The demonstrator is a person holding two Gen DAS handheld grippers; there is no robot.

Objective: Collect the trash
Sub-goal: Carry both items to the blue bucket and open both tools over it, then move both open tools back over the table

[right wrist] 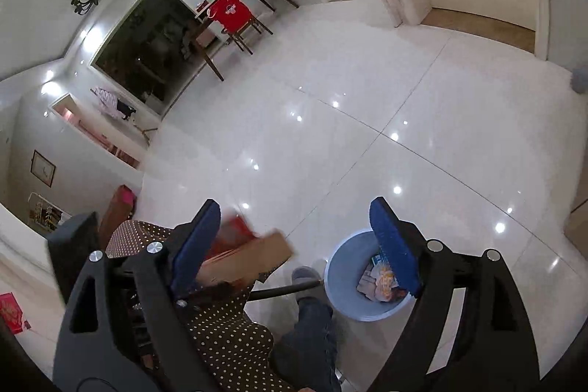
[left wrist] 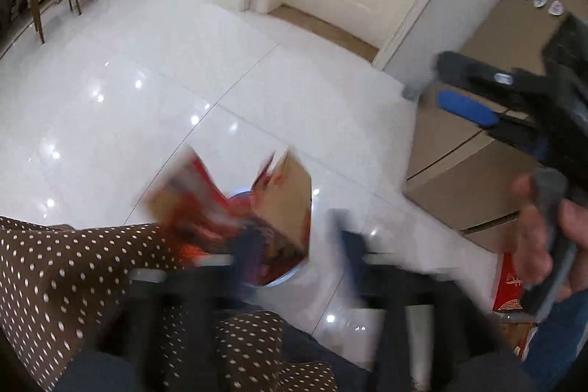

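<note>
Right wrist view: right tool (right wrist: 294, 245) stood wide, nothing between its fingers. Blue bin (right wrist: 362, 285) on white floor (right wrist: 367, 98) held wrappers. Brown-and-red carton (right wrist: 253, 254), blurred, was above the dotted cushion (right wrist: 228, 329). Left wrist view: left tool (left wrist: 294, 245) wide, blurred; carton (left wrist: 283, 204) over the bin.

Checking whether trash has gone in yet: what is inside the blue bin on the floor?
The blue bin holds crumpled printed wrappers. The right gripper's blue pad covers part of the opening, so anything beneath it or deeper down cannot be seen.
</note>
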